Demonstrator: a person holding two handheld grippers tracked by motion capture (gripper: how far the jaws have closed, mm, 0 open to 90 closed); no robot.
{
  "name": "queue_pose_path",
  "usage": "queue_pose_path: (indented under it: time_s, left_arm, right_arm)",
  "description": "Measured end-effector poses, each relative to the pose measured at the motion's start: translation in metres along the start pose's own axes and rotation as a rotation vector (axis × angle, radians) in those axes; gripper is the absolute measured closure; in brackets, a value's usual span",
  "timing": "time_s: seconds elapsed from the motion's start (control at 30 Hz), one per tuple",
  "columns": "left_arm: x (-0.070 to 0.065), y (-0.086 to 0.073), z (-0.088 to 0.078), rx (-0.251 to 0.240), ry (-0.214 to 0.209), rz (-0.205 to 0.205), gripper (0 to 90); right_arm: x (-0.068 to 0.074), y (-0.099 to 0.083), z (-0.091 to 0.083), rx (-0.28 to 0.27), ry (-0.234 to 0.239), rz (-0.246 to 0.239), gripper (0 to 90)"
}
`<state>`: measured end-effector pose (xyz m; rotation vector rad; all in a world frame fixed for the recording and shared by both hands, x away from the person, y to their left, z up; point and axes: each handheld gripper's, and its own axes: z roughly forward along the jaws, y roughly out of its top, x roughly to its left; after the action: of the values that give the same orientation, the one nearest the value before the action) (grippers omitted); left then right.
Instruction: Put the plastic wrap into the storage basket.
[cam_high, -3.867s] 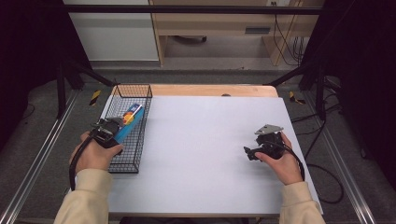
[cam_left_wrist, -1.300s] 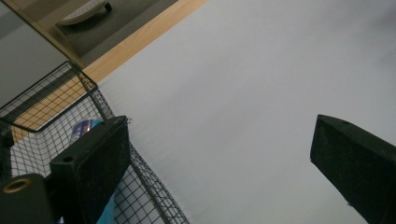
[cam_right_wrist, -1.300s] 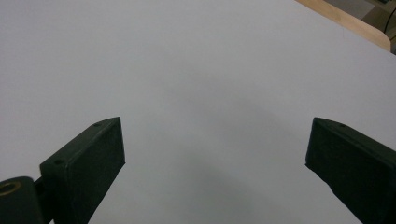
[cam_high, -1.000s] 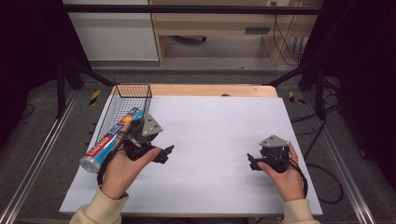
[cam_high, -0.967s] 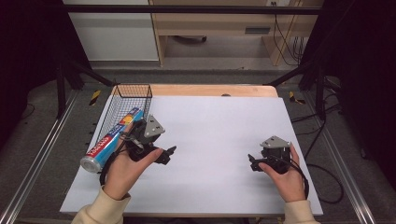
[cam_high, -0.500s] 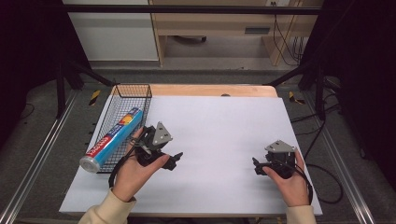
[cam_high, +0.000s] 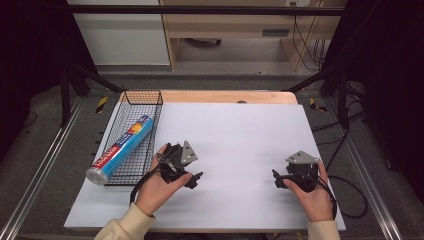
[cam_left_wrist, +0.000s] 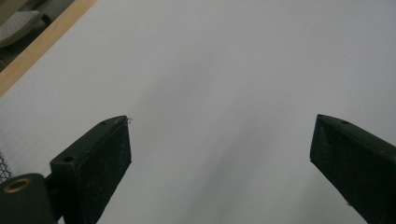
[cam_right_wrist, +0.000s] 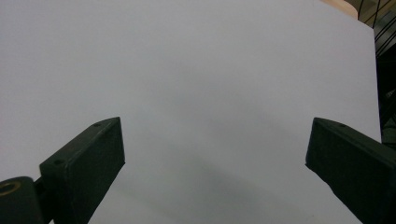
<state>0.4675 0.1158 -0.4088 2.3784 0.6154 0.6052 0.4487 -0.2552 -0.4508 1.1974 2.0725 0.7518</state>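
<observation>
**Roll in the basket, both grippers empty over open table**

Field note, from the high view: the blue foil-wrap roll (cam_high: 120, 149) lies slantwise in the black wire basket (cam_high: 114, 131) at the left side of the table. Its silver end cap points toward me and overhangs the basket's near rim; its far end sits deeper inside, toward the right wall.

My left gripper (cam_high: 194, 179) is just beside the basket's right wall, over bare white tabletop (cam_high: 240, 135), with nothing between its jaws. The left gripper view confirms it: jaws spread wide, only white surface between them, a strip of wooden table edge (cam_left_wrist: 44, 44) at upper left. My right gripper (cam_high: 275, 179) is well apart, near the right front of the table, jaws likewise parted and empty in its own view.

Judgement: the placing step looks done, since the roll rests in the basket and nothing holds it. I read this as a parked, released stance. If anything more is wanted, it is seating the overhanging end; that would call for swinging the left gripper back toward the basket's near rim and nudging the cap inward.

Room: the whole middle of the table is free between the two grippers. Hazards are the basket wire close to my left hand (cam_high: 161, 186), the trailing cable (cam_high: 350, 197) near the right table edge, and the front edge under both wrists.
</observation>
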Motion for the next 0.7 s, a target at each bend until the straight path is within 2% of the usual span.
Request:
queue_pose_path:
  time_s: [0.2, 0.5, 0.6, 0.7]
  left_arm:
    - [0.0, -0.007, 0.011, -0.013, -0.006, 0.016, 5.5]
    - [0.005, -0.019, 0.021, -0.051, -0.061, 0.011, 5.4]
    - [0.006, -0.022, 0.023, -0.052, -0.077, 0.026, 5.2]
    - [0.008, -0.028, 0.024, -0.059, -0.1, 0.017, 4.7]
  right_arm:
    - [-0.001, -0.001, -0.001, 0.001, -0.004, -0.003, 4.9]
    - [-0.001, -0.002, -0.001, 0.005, -0.005, 0.001, 4.9]
    - [-0.001, -0.002, -0.001, 0.003, -0.006, -0.004, 4.9]
    - [-0.002, -0.003, -0.002, 0.003, -0.008, -0.001, 4.9]
